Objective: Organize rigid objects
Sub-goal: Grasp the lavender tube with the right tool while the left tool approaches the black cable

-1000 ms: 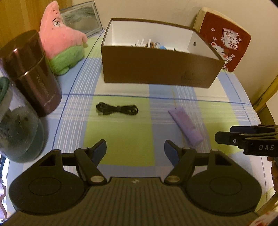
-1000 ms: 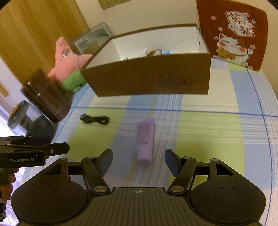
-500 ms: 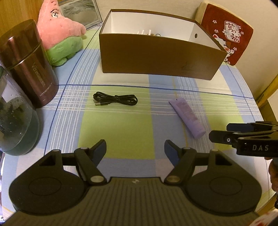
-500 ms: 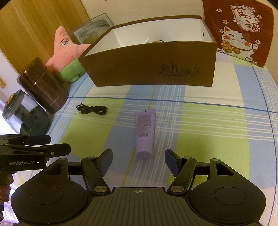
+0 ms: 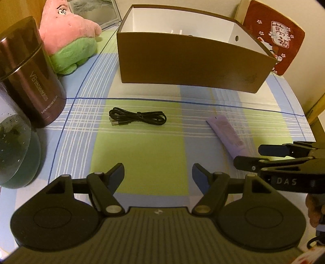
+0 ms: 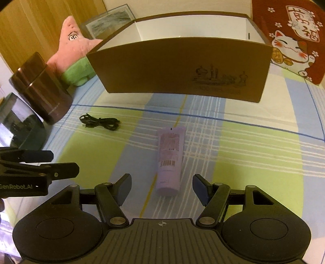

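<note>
- The right tool [image 6: 161,187] is spread wide and empty, with the lavender tube [image 6: 169,160] at lower centre, lined up between its tips.
- The left tool [image 5: 158,175] is likewise released, the black cable [image 5: 138,118] mid-frame ahead.
- Risk: the rounded tube may roll or squirt sideways if pinched off-centre.

Cream wall [image 5: 213,8], wood panelling [image 6: 36,24] (warm light)

Open tablecloth [image 5: 142,150] lies between the black cable [image 5: 137,119] and purple tube [image 6: 170,160]. The brown box [image 6: 182,69] walls off the far side; the dark canister [image 5: 26,77] and glass jar [image 5: 14,150] crowd the left edge.
</note>
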`<state>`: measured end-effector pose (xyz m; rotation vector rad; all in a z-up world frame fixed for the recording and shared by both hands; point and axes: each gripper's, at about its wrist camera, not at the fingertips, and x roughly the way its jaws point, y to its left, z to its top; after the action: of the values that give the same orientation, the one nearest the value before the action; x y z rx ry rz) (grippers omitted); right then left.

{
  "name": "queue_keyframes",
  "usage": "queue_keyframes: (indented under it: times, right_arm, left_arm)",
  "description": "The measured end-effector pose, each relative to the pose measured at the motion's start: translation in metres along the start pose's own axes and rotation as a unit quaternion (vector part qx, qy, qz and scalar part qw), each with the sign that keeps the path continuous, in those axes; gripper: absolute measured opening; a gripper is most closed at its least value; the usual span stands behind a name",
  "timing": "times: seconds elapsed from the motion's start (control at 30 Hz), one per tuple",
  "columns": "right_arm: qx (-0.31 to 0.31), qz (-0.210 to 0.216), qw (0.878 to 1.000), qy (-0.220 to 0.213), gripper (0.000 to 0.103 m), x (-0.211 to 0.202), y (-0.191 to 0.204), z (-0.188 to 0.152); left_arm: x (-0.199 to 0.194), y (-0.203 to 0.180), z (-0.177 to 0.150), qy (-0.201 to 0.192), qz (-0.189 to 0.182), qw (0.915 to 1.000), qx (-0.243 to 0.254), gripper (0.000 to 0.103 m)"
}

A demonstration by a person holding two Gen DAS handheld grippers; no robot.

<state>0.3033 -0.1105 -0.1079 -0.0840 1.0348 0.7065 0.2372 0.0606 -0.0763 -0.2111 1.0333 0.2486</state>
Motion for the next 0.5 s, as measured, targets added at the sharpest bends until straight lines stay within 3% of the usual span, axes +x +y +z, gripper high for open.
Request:
queue_keyframes:
  times: [0.4,0.5]
  right_arm:
    - [-0.037,-0.028,0.999,-0.003,0.062,0.035,0.004,0.011]
    - [-0.055,-0.038,0.998,-0.006,0.045,0.04,0.005,0.011]
  left_arm:
    - [0.035,0.002,0.022,0.009,0.009,0.9999,0.002,0.07]
    - [0.045,-0.001,0.029,0.012,0.014,0.9998,0.006,0.07]
